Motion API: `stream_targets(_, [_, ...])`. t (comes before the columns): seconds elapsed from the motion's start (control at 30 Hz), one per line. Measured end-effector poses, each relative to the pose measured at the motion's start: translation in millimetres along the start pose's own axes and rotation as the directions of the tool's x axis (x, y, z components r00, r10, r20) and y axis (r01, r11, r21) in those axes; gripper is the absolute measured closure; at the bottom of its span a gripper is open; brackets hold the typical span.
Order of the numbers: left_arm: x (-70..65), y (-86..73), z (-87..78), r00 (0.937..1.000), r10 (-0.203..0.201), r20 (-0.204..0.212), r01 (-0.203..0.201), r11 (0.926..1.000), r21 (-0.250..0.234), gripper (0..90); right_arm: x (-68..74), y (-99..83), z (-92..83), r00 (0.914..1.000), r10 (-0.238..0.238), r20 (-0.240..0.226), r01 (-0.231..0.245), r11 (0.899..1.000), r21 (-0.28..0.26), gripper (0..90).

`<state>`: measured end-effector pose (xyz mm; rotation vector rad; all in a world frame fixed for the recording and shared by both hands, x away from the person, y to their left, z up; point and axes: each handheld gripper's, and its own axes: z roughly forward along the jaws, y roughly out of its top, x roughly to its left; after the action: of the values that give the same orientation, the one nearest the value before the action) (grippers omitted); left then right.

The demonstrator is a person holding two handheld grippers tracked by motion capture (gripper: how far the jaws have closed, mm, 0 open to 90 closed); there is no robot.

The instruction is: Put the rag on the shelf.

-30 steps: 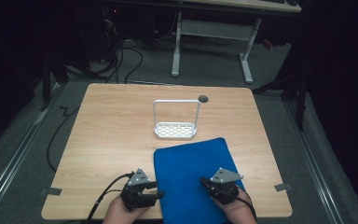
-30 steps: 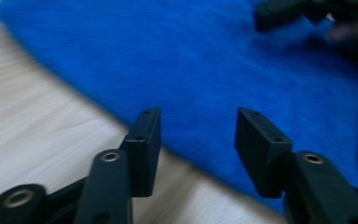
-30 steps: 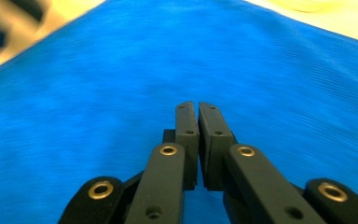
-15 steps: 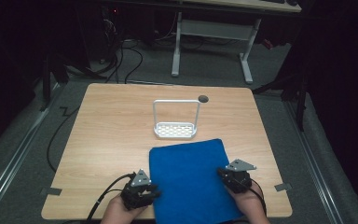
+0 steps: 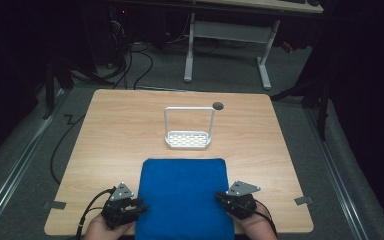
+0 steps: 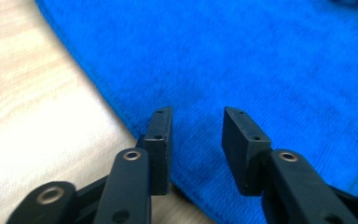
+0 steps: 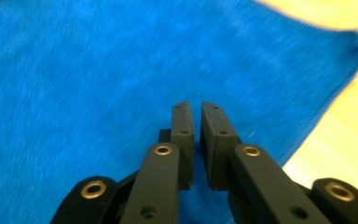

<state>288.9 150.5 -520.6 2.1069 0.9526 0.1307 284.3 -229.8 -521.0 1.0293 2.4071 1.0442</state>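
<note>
Blue towel [image 5: 184,196] lies flat just before the white rack [image 5: 188,129]. Your left gripper [image 6: 196,135], jaws apart, straddles its edge; the right gripper [image 7: 196,125], jaws nearly together, must reopen before pinching.

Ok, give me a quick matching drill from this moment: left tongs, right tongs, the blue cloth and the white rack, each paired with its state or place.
Things:
1. left tongs
2. right tongs
3. flat blue fabric cloth
4. small white wire-frame rack

States or places:
A. stands beyond the cloth's far edge, mid-table
B. jaws nearly closed, a thin gap, over the cloth
C. jaws apart, over the cloth's edge
D. spread flat at the table's near side

Pairs: 1-C, 2-B, 3-D, 4-A
</note>
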Motion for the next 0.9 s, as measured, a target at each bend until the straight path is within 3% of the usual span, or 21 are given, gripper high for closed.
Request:
stream_targets(0.03, [0.0,0.0,0.0,1.0,0.0,0.0,0.0,1.0,0.0,60.7,-2.5,1.3,-0.3,0.9998,0.014,0.012,-0.014,1.0,-0.018,83.1])
stream_targets(0.07, [1.6,8.1,3.7,0.9999,0.012,-0.006,-0.013,0.9992,-0.038,58.8,-5.0,2.2,0.0,0.9995,0.02,0.025,-0.019,1.0,-0.025,81.8])
stream_targets(0.13, [7.7,20.5,13.9,0.9996,0.02,-0.022,-0.021,0.998,-0.06,55.6,-13.5,4.7,4.0,0.9968,0.046,0.065,-0.044,0.998,-0.034,79.2])
stream_targets(0.23, [13.8,27.6,25.1,0.9988,0.013,-0.047,-0.015,0.9987,-0.05,53.6,-21.9,7.0,9.9,0.9923,0.072,0.1,-0.069,0.997,-0.031,77.5])
stream_targets(0.3, [15.0,26.7,36.7,0.9952,0.038,-0.09,-0.04,0.9989,-0.026,55.9,-30.6,8.1,16.3,0.9865,0.094,0.134,-0.093,0.996,-0.011,77.2])
stream_targets(0.37, [10.8,24.4,36.5,0.9922,0.065,-0.106,-0.068,0.9973,-0.026,56.7,-31.2,5.6,18.0,0.9868,0.098,0.129,-0.098,0.995,-0.005,77.6])
stream_targets(0.57, [4.7,14.6,27.5,0.9957,0.052,-0.076,-0.054,0.9983,-0.023,57.6,-24.0,0.0,11.4,0.9907,0.095,0.097,-0.096,0.995,-0.001,77.9])
stream_targets(0.67, [-2.5,5.4,17.1,0.9972,0.064,-0.04,-0.064,0.998,0.003,57.6,-13.8,-7.1,1.8,0.9959,0.064,0.064,-0.065,0.998,0.014,77.7])
stream_targets(0.77, [-2.2,5.7,14.8,0.9982,0.052,-0.031,-0.052,0.9986,0.009,58.2,-12.5,-7.9,-1.8,0.997,0.056,0.053,-0.057,0.998,0.01,76.3])
stream_targets(0.9, [10.7,15.6,12.3,0.9976,0.025,-0.065,-0.03,0.9962,-0.082,54.9,-19.2,-5.8,-6.6,0.9937,0.088,0.07,-0.084,0.995,-0.054,72.9])
